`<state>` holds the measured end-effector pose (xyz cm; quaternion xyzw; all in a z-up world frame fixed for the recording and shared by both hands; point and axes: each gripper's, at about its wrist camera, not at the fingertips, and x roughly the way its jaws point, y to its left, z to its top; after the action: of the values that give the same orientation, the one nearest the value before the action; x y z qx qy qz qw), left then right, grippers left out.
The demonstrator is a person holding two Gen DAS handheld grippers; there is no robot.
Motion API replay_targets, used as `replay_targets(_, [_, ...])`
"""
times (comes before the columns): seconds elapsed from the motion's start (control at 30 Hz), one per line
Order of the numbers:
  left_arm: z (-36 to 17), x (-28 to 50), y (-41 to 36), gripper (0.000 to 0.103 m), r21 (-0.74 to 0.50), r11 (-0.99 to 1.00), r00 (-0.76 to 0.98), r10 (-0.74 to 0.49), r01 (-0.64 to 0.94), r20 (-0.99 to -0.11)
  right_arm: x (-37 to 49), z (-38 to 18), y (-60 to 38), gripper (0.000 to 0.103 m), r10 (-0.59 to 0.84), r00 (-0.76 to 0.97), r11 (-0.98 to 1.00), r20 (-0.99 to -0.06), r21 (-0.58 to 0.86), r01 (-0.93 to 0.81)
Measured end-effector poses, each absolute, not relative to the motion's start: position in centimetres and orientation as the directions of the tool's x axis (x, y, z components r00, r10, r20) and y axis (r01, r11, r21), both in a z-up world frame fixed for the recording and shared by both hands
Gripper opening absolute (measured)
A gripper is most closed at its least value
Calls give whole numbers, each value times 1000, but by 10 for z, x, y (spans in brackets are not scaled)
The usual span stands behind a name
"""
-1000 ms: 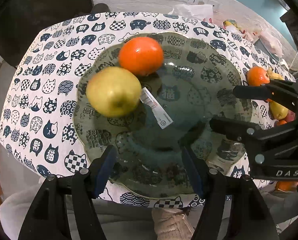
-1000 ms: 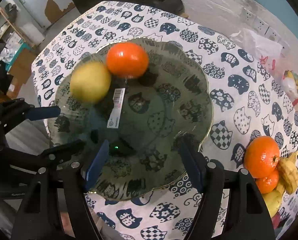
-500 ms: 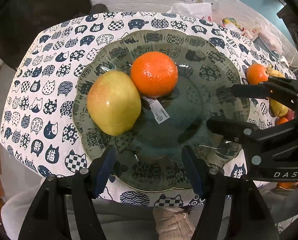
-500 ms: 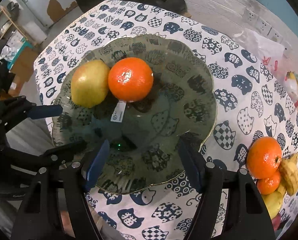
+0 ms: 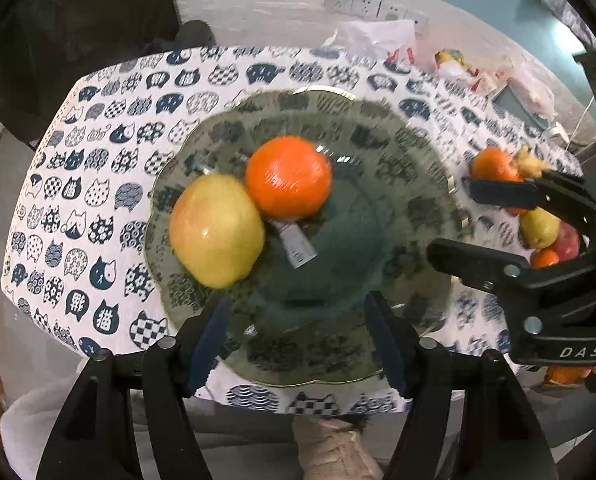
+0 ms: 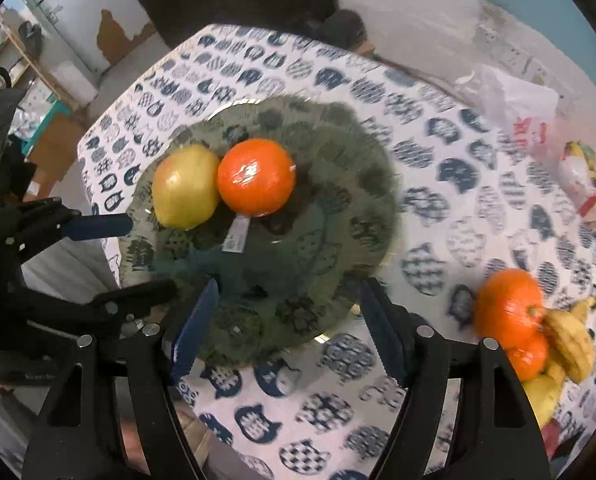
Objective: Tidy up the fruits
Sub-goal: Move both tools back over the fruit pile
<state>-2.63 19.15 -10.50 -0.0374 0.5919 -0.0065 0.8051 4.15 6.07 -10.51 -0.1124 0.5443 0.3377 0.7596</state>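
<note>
A greenish glass plate (image 5: 381, 160) (image 6: 357, 200) lies on the cat-print tablecloth (image 5: 98, 160). On it a yellow apple (image 5: 216, 230) (image 6: 186, 192) touches an orange (image 5: 288, 176) (image 6: 256, 176), with a white label (image 5: 298, 244) beside them. My left gripper (image 5: 296, 304) (image 6: 150, 254) hangs over the plate's near rim, its jaws opening, with only the rim seen below the gap. My right gripper (image 6: 290, 287) (image 5: 453, 220) stands over the plate's right rim, jaws opening too, holding nothing.
A pile of fruit sits at the table's right edge: an orange (image 6: 507, 308) (image 5: 493, 164), bananas (image 6: 569, 340), a pear (image 5: 539, 226). A white plastic bag (image 6: 509, 96) and packets lie at the back right. The table's near edge is just below the plate.
The apple and orange rolled toward the plate's middle and now touch. Both grippers' jaws stand slightly wider. The right wrist view has pulled up and back from the plate.
</note>
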Motion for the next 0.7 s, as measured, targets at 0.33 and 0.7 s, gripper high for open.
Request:
replay_targets(0.33, [-71,-15,135,80,-92,994,351,-109,63,-930,39,-67,-18,82,310,309,845,-899,112,-523])
replay_targets(0.7, [-61,-5,67,80,-63,979,347,-129,195,-929,40,-59,-127,83,220,373,934,-901,84,-346])
